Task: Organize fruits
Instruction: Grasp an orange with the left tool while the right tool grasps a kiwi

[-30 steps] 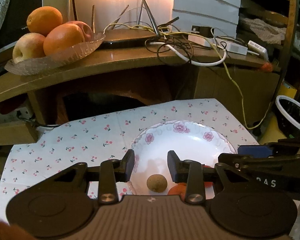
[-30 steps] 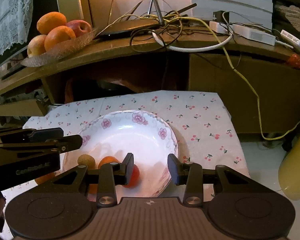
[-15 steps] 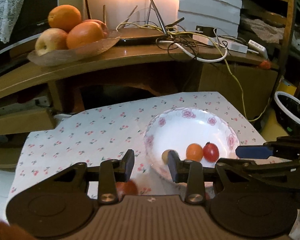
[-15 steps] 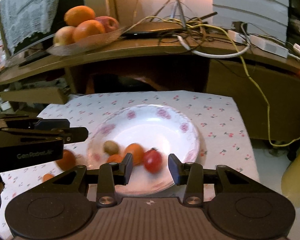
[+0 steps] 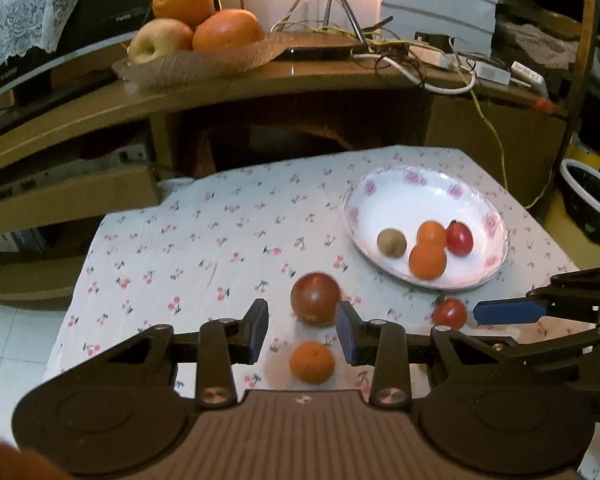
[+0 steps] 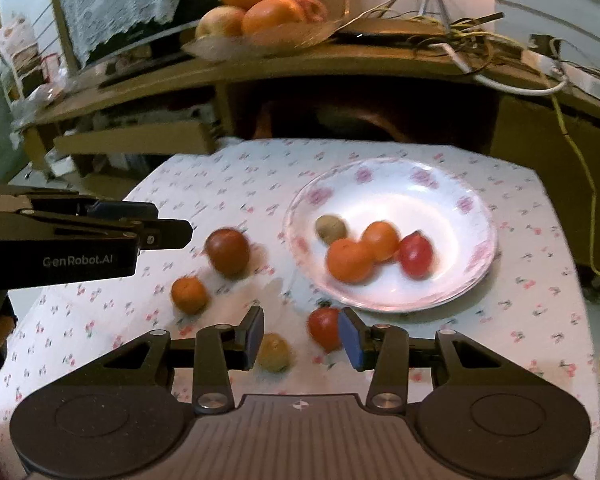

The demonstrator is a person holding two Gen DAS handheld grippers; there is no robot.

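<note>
A white flowered plate (image 5: pixel 480 280) on the cherry-print cloth holds a brown fruit (image 5: pixel 391 242), two oranges (image 5: pixel 427 261) and a red tomato (image 5: pixel 459 239). Loose on the cloth lie a dark red fruit (image 5: pixel 315 299), a small orange (image 5: pixel 312 362) and a red tomato (image 5: pixel 450 314). My left gripper (image 5: pixel 302 330) is open above the cloth, with the dark red fruit just past its tips. My right gripper (image 6: pixel 302 336) has its jaws opening. A red tomato (image 6: pixel 325 328) lies beside its right pad and a yellow-brown fruit (image 6: pixel 274 352) lies between the fingers, neither gripped.
Behind the cloth, a wooden shelf (image 5: pixel 260 92) carries a glass dish (image 5: pixel 204 64) of large oranges and apples and a tangle of cables (image 5: pixel 420 60). A black, white-rimmed bin (image 5: pixel 592 208) stands at the right. White floor tiles (image 5: pixel 16 344) show past the cloth's left edge.
Both grippers have pulled back from the plate toward the cloth's near side. The loose fruits have come into view. The right gripper's jaws stand slightly wider.
</note>
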